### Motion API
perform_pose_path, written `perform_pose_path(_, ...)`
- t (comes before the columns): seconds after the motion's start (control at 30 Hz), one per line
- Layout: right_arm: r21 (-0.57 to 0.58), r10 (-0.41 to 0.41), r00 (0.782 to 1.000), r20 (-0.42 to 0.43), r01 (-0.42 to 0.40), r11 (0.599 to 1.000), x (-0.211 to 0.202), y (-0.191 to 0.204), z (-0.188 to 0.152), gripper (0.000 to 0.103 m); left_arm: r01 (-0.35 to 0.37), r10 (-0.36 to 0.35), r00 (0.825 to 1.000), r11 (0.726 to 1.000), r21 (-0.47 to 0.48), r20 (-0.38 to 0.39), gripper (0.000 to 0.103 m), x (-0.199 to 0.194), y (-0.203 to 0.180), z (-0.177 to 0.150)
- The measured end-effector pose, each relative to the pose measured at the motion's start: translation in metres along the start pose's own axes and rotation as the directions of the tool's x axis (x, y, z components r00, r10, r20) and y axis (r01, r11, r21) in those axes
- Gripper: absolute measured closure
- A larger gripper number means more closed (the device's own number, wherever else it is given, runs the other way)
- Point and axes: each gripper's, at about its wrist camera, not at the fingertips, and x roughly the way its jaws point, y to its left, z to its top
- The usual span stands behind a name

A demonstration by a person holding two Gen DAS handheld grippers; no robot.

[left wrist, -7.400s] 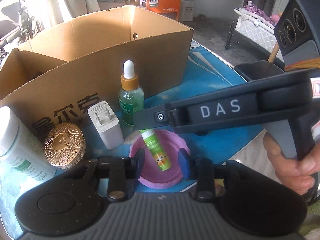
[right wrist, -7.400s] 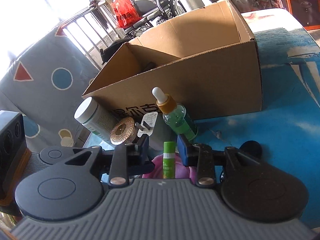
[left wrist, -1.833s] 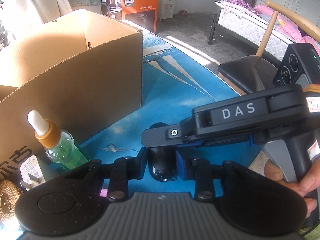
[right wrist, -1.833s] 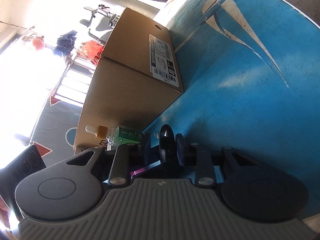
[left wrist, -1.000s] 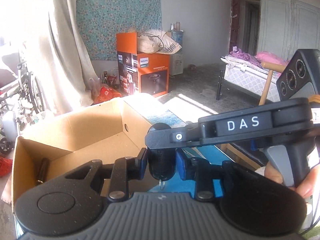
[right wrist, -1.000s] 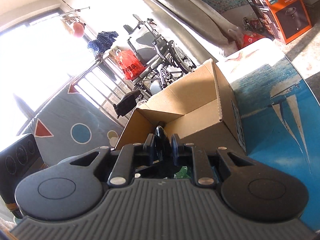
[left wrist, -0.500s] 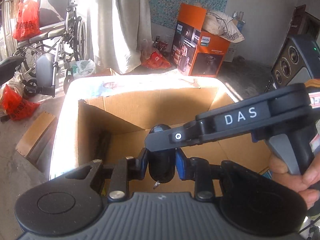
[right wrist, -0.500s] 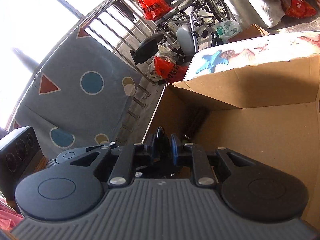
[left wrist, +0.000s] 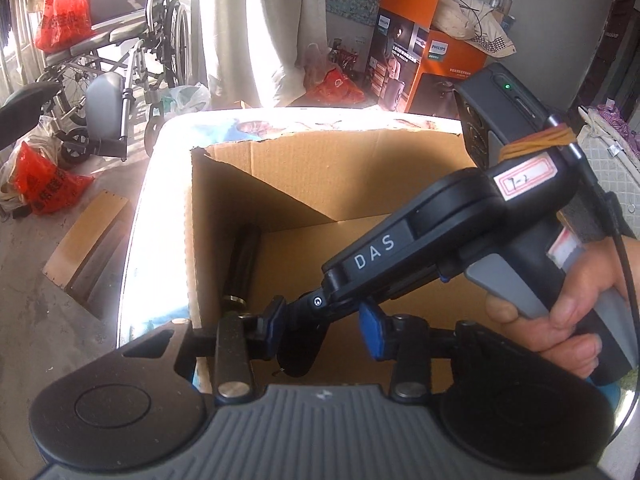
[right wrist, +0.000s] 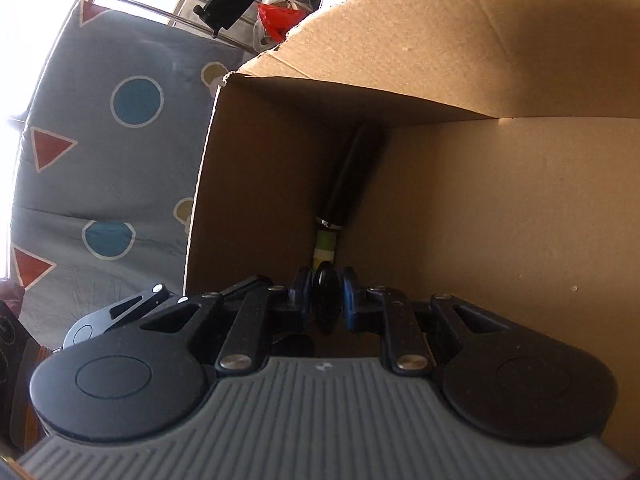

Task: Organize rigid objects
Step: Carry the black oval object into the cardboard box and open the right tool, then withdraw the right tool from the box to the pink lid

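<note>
An open cardboard box (left wrist: 320, 168) lies below both grippers. My right gripper (right wrist: 325, 296) reaches into it and is shut on a small black key fob (right wrist: 326, 312). In the left wrist view the same fob (left wrist: 300, 354) hangs between the blue pads (left wrist: 370, 332) of my left gripper (left wrist: 323, 326). The left jaws are opening and the right-hand pad stands clear of the fob. The right gripper's tip (left wrist: 316, 302) crosses in from the right, held by a hand (left wrist: 560, 320). A black cylinder (right wrist: 352, 176) and a green stick (right wrist: 324, 246) lie along the box's left wall.
The box sits on a table whose sunlit edge (left wrist: 136, 240) runs along the left. Beyond it stand a wheelchair (left wrist: 120, 52), red bags (left wrist: 44, 184) and an orange carton (left wrist: 420, 60). A grey patterned sheet (right wrist: 100, 160) hangs beside the box.
Both grippers have moved over the box and dipped into it. The left jaws have widened away from the fob, while the right gripper still grips it.
</note>
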Motion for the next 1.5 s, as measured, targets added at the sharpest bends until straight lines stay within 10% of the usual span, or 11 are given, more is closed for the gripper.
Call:
perform_pose_path(0.3,-0.015,-0.044,0.995,-0.088,0.043,0.999,0.033,0.01,0.009,0.074,-0.007,0.007,1.0,1.0,-0.002,0.026,0.054,-0.003,-0.002,-0.001)
perform_pose_path(0.67,-0.032,0.062,0.989,0.131,-0.058,0.998,-0.034,0.025,-0.012,0.053,0.032,-0.033,0.987,0.999,0.01,0.158,0.041,-0.047,-0.016,-0.014)
perform_pose_path(0.9,-0.132,0.107,0.922,0.371,-0.062,0.989,-0.143,0.025,-0.093,0.053,0.11,-0.127,0.961,0.991,0.083,0.247,0.021,-0.094,-0.045,-0.055)
perform_pose_path(1.17,-0.144,0.017,0.808,0.588,0.085,0.986,-0.234,-0.023,-0.238,0.053,0.217,-0.25,0.962,0.942,0.256,0.109,0.009,-0.079,-0.107,-0.125)
perform_pose_path(1.5,-0.013,-0.168,0.82,0.548,0.209,0.978,-0.126,-0.072,-0.31,0.058,0.074,-0.095,0.995,0.893,0.445,0.025,0.01,-0.019,-0.166,-0.177)
